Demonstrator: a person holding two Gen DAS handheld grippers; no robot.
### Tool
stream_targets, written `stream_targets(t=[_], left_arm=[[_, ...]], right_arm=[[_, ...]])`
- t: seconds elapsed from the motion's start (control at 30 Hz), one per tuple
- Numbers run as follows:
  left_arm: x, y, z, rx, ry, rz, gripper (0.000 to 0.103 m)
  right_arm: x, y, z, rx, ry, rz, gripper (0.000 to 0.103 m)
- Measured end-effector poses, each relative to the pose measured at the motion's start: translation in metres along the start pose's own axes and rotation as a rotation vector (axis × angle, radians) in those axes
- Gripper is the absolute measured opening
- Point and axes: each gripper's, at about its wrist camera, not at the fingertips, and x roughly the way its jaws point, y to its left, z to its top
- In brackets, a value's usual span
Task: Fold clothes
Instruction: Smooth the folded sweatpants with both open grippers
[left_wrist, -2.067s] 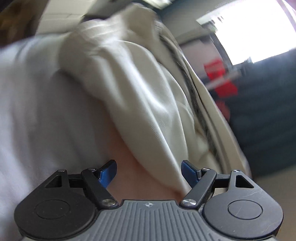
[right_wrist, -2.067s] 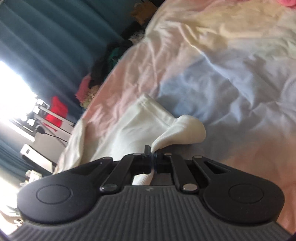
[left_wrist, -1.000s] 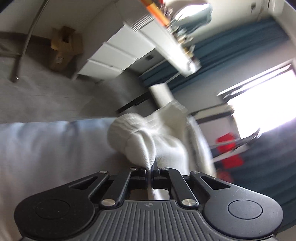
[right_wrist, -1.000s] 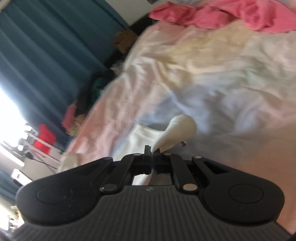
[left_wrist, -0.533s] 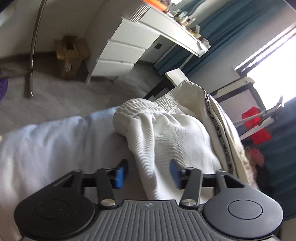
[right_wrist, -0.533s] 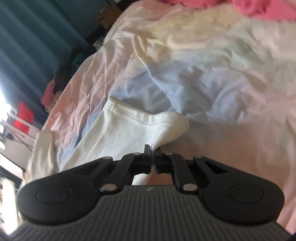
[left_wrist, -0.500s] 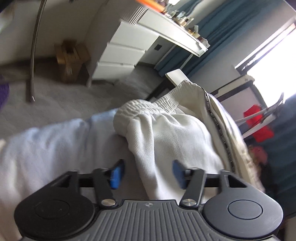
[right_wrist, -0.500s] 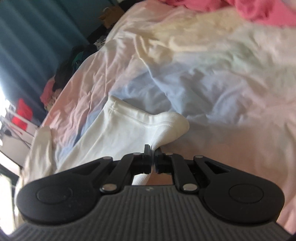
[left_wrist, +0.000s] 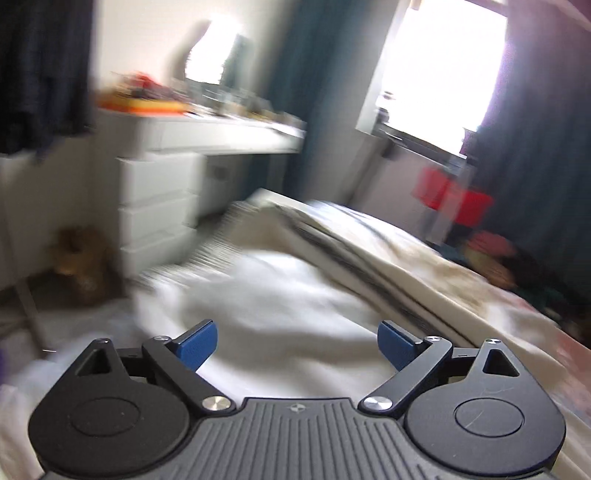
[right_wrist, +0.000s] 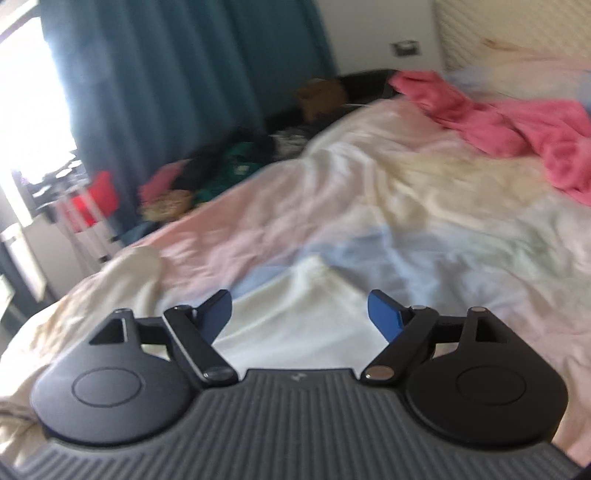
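In the left wrist view, the left tongs (left_wrist: 295, 343) were spreading wider, nothing pinched between them, above the blurred white garment (left_wrist: 280, 295) lying on the bed (left_wrist: 424, 258). Only this view showed the white drawers (left_wrist: 155, 206) and cluttered tabletop (left_wrist: 229, 136) at far left, and the bright window (left_wrist: 443, 62).

In the right wrist view, the right tongs (right_wrist: 300, 314) were also spreading, empty, over the white garment (right_wrist: 295, 306) near the bed's (right_wrist: 461, 240) near edge. Only here appeared the pink cloth (right_wrist: 517, 125) at far right. No writing was legible.

Bright window (left_wrist: 443, 66), teal curtains (right_wrist: 177, 81), white drawers (left_wrist: 155, 206), and a rumpled bed (right_wrist: 424, 221).
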Motion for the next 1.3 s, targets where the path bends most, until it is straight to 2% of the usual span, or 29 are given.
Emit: stream_targets(t=[0.1, 0.2, 0.4, 0.6, 0.8, 1.3], left_arm=[[0.006, -0.030, -0.017, 0.104, 0.017, -0.058, 0.095], [0.003, -0.051, -0.034, 0.207, -0.012, -0.084, 0.095], [-0.009, -0.071, -0.057, 0.302, -0.054, -0.152, 0.095], [-0.019, -0.092, -0.073, 0.418, -0.122, -0.174, 0.095], [-0.017, -0.101, -0.081, 0.453, -0.115, -0.249, 0.095], [-0.003, -0.096, -0.088, 0.435, -0.066, -0.235, 0.095]], right_arm=[[-0.016, 0.028, -0.011, -0.066, -0.026, 0.062, 0.082], [-0.031, 0.054, -0.025, -0.127, -0.042, 0.130, 0.082], [-0.048, 0.092, -0.054, -0.218, -0.043, 0.246, 0.082], [-0.049, 0.119, -0.085, -0.283, 0.001, 0.296, 0.082], [-0.051, 0.138, -0.105, -0.357, 0.009, 0.322, 0.082], [-0.046, 0.144, -0.112, -0.359, 0.044, 0.335, 0.082]])
